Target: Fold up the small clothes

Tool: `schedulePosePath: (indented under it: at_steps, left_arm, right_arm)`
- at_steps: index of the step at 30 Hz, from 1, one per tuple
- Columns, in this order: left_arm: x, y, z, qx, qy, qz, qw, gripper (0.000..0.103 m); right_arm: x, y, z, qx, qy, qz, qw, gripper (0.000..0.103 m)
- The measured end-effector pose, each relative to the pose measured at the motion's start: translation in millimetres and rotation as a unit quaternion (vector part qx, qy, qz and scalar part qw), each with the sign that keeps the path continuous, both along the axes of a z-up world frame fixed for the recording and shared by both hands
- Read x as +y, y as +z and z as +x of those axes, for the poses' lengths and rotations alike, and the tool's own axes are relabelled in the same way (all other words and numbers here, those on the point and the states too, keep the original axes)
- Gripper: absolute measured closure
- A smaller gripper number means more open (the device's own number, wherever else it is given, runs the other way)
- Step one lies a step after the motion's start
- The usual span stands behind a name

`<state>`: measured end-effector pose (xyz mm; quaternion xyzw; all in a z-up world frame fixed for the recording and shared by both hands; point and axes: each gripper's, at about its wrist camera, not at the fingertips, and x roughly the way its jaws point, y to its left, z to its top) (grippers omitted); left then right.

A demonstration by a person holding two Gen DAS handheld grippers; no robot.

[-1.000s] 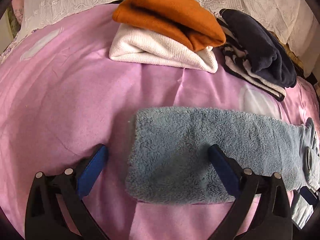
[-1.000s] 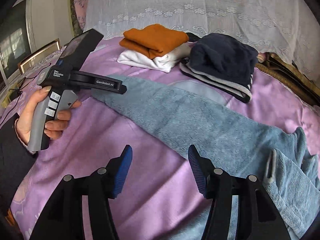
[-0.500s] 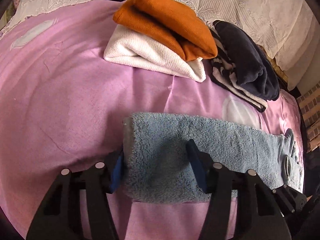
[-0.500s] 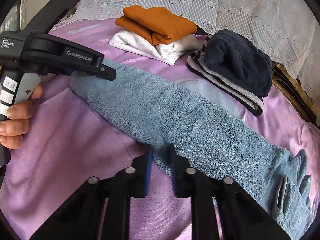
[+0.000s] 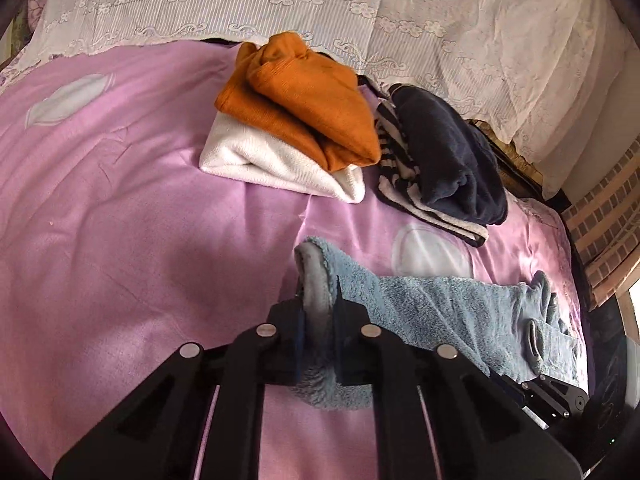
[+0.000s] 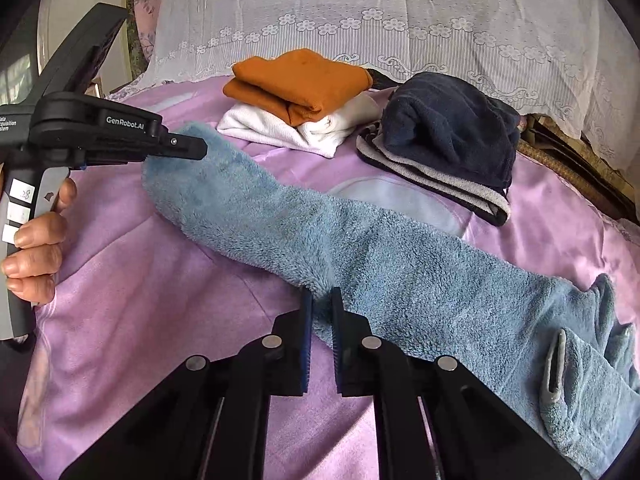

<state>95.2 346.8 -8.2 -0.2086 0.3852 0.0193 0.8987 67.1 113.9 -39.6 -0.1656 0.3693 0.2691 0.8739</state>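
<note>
A long blue fleece garment lies folded in a strip across the pink bedspread. My left gripper is shut on its narrow end, which is lifted and bunched between the pads. From the right wrist view, that same left gripper is held by a hand at the far left, pinching the garment's end. My right gripper is shut on the garment's near edge around mid-length. The waistband end with its loop rests at the lower right.
Two stacks of folded clothes sit at the back of the bed: an orange one on a white one, and a dark navy one on a striped one. A white lace cover lies behind them. A brick-patterned wall is at right.
Both grippers went from open to shut on the blue garment. The left one pinched the end and lifted it, bunching the fleece; the right one clamped the near edge.
</note>
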Motion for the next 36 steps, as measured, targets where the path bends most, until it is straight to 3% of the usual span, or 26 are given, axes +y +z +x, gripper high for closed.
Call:
schedulePosePath:
  at_steps: [8, 13, 20, 22, 23, 24, 27, 30, 36]
  left_arm:
    - [-88, 67, 9, -0.042, -0.080, 0.063, 0.9940, 0.094]
    - [-157, 97, 25, -0.058, -0.136, 0.071, 0.9865, 0.094]
    - [-287, 119, 41, -0.079, -0.233, 0.097, 0.9644, 0.094]
    - [-329, 118, 42, -0.082, -0.269, 0.095, 0.9550, 0.094]
    - [-349, 115, 42, -0.082, -0.286, 0.093, 0.9502, 0.094]
    - [-368, 109, 42, -0.078, -0.302, 0.092, 0.9458, 0.094]
    - [-416, 81, 44, -0.046, -0.340, 0.086, 0.9354, 0.094]
    - [-441, 53, 48, -0.015, -0.355, 0.083, 0.9310, 0.094]
    - [-459, 47, 51, 0.000, -0.366, 0.079, 0.9274, 0.094]
  right_arm:
    - [-59, 17, 7, 0.039, -0.036, 0.093, 0.994, 0.094]
    - [-101, 25, 7, 0.034, -0.062, 0.126, 0.990, 0.094]
    - [-190, 30, 2, 0.048, -0.118, 0.195, 0.973, 0.092]
    - [-218, 27, 0, 0.058, -0.132, 0.214, 0.966, 0.078]
    - [-233, 26, -2, 0.059, -0.146, 0.224, 0.962, 0.052]
    - [-248, 25, -6, 0.054, -0.162, 0.238, 0.956, 0.047]
    - [-290, 20, -14, 0.064, -0.197, 0.277, 0.938, 0.048]
    - [-324, 13, -18, 0.075, -0.226, 0.312, 0.920, 0.049]
    - [-314, 20, -18, 0.041, -0.221, 0.281, 0.933, 0.049]
